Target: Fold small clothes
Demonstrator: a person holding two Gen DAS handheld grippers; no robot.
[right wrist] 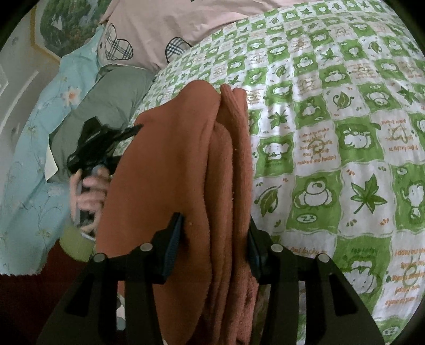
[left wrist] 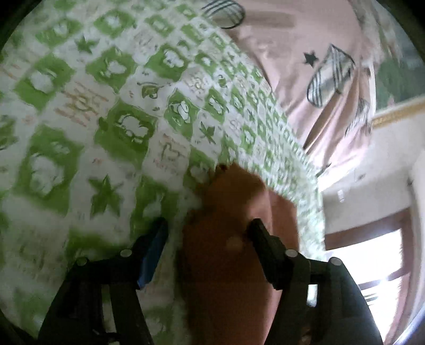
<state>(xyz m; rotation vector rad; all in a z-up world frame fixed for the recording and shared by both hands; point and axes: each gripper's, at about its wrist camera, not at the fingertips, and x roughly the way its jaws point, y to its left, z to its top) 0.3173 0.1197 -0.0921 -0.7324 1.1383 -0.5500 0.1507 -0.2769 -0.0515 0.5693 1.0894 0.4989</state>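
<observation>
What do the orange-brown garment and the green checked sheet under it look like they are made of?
The orange-brown garment looks like a soft, matte fleece or terry knit: a fuzzy nap shows along its thick, rounded folds. The green checked sheet looks like thin, smooth woven cotton, matte, with flat printed frogs, leaves and text; the exact fibre is not clear.

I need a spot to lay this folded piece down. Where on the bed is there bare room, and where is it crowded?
Free: the green checked sheet to the right of the orange garment. Crowded: the picture's left, with the left gripper, grey-green cloth and blue floral quilt; the pink pillow borders the far end.
</observation>
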